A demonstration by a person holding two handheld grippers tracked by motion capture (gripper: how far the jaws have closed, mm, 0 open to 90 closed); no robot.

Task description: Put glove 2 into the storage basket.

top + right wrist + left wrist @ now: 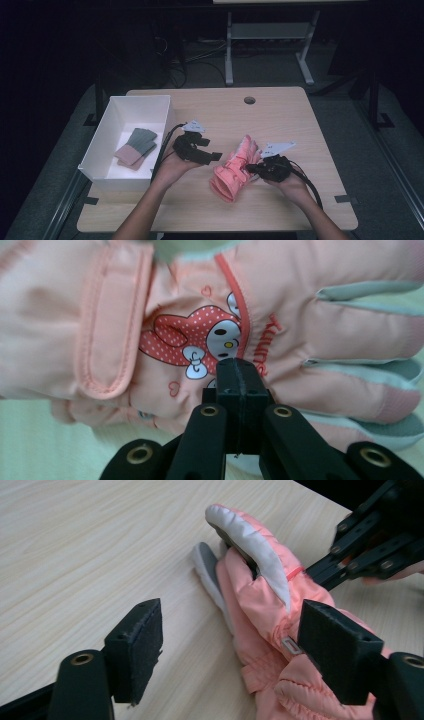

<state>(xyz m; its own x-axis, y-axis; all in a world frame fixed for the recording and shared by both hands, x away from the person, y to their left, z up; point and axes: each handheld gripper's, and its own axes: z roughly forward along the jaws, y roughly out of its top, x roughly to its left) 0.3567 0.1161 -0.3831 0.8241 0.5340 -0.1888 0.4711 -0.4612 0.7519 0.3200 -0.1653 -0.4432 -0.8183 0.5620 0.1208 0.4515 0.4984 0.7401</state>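
Overhead and gripper-mounted views of a wooden bench [280, 107] bearing a pink padded glove [235, 170], which lies on the bench surface right of centre, cuff toward the person and fingers pointing away. The right hand-held gripper [253, 169], held in the person's right hand [290, 186], meets the glove at its right edge; in the right gripper view its two black jaws stand pressed together against the printed back of the glove [210, 335], beside a polka-dot cartoon figure and a strap across the cuff, and whether a fold of fabric is pinched between them cannot be told. The left hand-held gripper [212, 156], carried in the left hand [170, 167], sits just left of the glove, its tips pointing toward it; in the left gripper view its jaws stand wide apart with bare bench between them, the glove [260, 600] lying just beside the right-hand jaw, without visible contact. The same view shows the glove's grey-white finger panels and the right hand-held gripper [320, 575] at the glove's far side. At the bench's left edge stands a white bin [107, 127] holding a grey-and-pink knitted glove [136, 146], well apart from the pink one.
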